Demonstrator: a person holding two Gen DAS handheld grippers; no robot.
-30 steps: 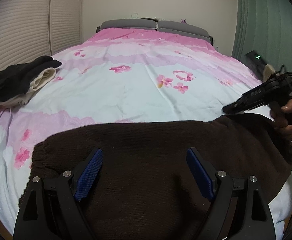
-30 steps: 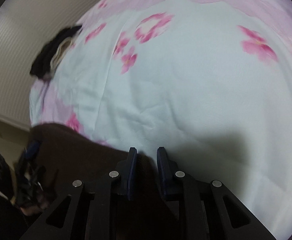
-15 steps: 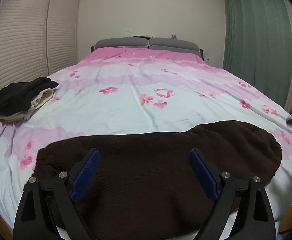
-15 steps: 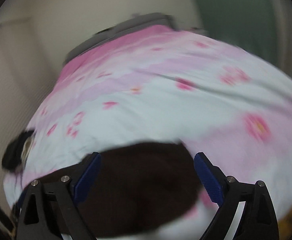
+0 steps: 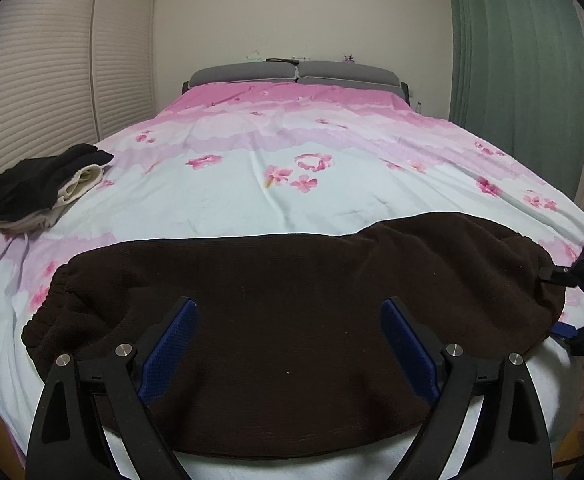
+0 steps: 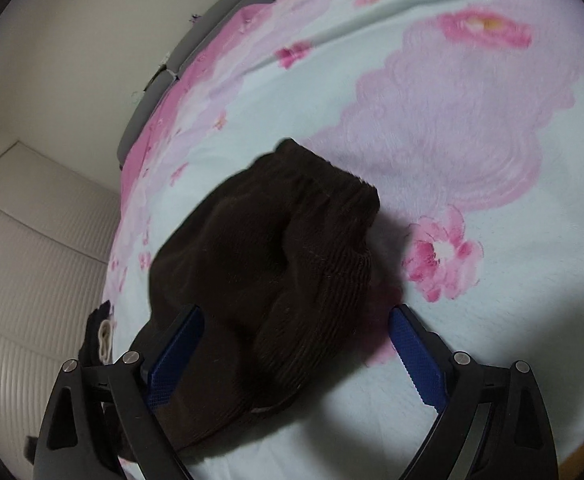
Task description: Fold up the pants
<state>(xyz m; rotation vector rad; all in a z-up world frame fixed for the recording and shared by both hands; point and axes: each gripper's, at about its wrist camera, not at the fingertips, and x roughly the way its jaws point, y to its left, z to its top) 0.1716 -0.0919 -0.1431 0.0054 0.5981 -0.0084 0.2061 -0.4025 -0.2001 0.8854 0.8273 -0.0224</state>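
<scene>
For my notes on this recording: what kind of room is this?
Most likely a bedroom: a wide bed with a floral cover and grey headboard, green curtains, and louvred closet doors.

Home bedroom — bed [image 5: 292,184], curtain [image 5: 511,60]

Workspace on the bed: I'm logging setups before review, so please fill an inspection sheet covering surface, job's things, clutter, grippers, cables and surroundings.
Surface: bed cover, pale blue and pink with flowers, lightly creased.
Job's things: brown pants lying flat across the near edge of the bed, folded lengthwise it seems; one end bunched.
Clutter: stack of folded black and cream clothes at the left edge of the bed.
Grippers: left gripper open above the pants; right gripper open over the pants' end, holding nothing.
Cables: nothing seen.
Surroundings: grey headboard, green curtain, louvred doors.
</scene>
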